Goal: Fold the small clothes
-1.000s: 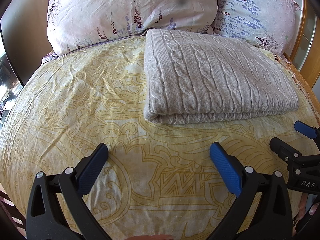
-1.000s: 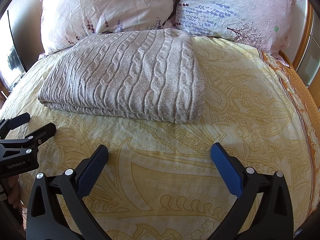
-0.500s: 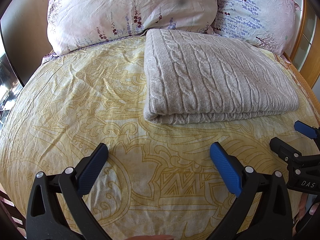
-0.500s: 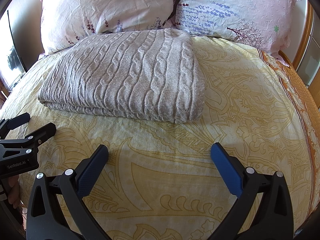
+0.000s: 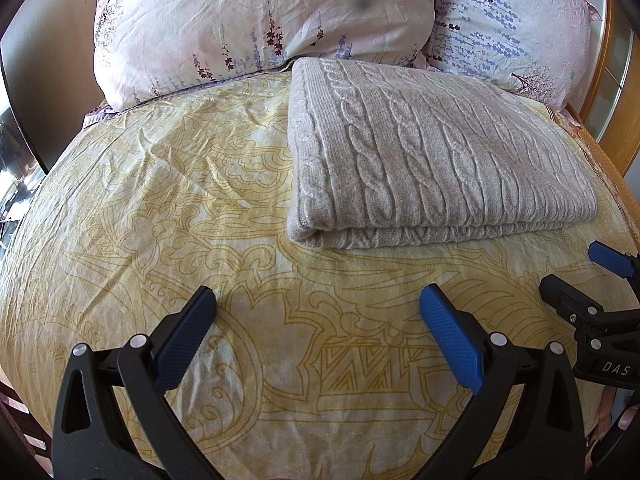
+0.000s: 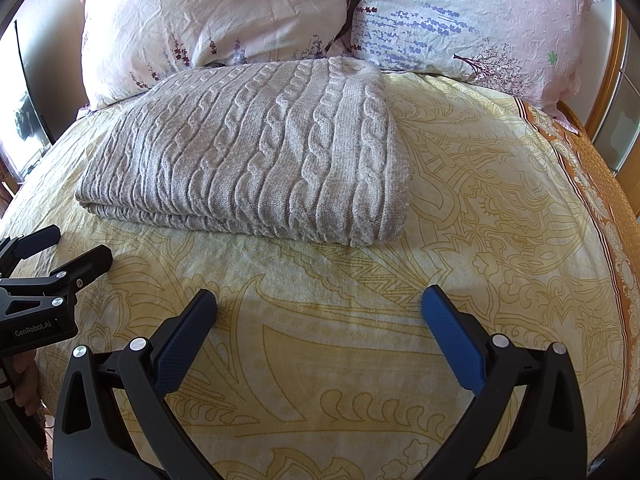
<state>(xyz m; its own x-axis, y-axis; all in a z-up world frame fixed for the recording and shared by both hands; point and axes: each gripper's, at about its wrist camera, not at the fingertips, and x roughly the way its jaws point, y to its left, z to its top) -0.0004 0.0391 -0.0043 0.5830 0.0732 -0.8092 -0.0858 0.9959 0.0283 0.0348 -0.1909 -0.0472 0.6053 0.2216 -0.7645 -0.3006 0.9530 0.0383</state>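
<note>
Nothing has shifted since the earlier frames. At the lower frame edge, the left gripper point(image 5: 316, 312) and the right gripper point(image 6: 318, 312) hover with fingers spread wide, holding nothing. The folded beige cable-knit sweater point(image 5: 432, 160) lies as a thick rectangle right of centre on the crinkled yellow patterned bedspread point(image 5: 160, 208), below two floral pillows point(image 5: 260, 20).

Black grippers point(image 5: 318, 300), blue ribbed pads point(image 5: 452, 340)
</note>
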